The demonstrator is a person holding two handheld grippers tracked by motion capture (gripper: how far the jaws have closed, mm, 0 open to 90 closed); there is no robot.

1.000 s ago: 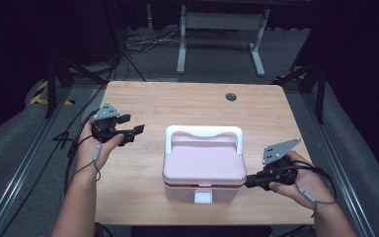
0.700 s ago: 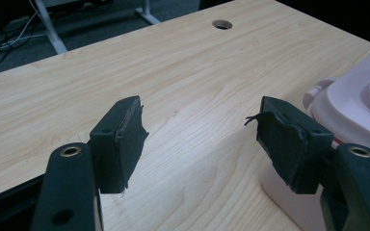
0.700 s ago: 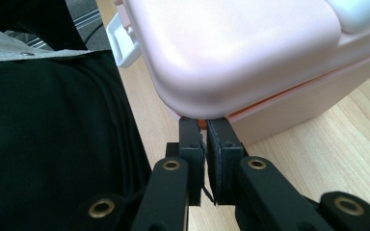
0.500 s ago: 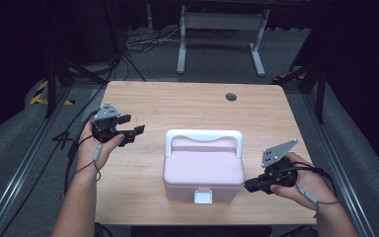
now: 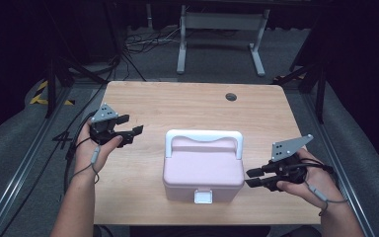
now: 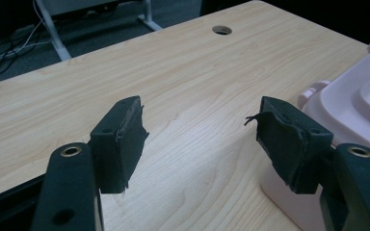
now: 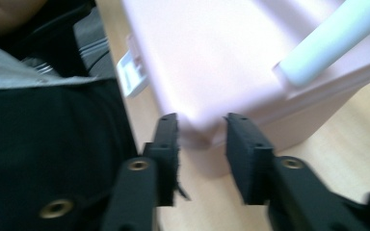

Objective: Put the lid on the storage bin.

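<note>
High view. I am holding the left gripper (image 5: 121,132) at about ten o'clock from the pink box (image 5: 202,170), well apart from it, jaws parted wide on nothing and resting idle to keep that side free. The box is sitting near the table's (image 5: 177,106) front edge, centred, lid down, its white handle (image 5: 203,137) folded flat toward twelve o'clock and its white latch (image 5: 203,197) facing me at six. I am keeping the right gripper (image 5: 255,177) at the box's four o'clock corner, just beside it; its jaws have just been opening, standing partly apart and gripping nothing. I judge this places me to work the latch or lid. Whether the latch is fastened is too small to tell.

Left gripper view. My fingers (image 6: 120,142) are standing wide, bare wood between them. The box (image 6: 351,110) is being cut off at three o'clock.

Right gripper view. My fingers (image 7: 166,144) are straddling a lower corner of the box (image 7: 212,57), pads apparently clear of it; the blur is leaving contact uncertain. The latch (image 7: 132,72) is lying at ten o'clock, dark clothing (image 7: 53,144) hiding the rest.
</note>
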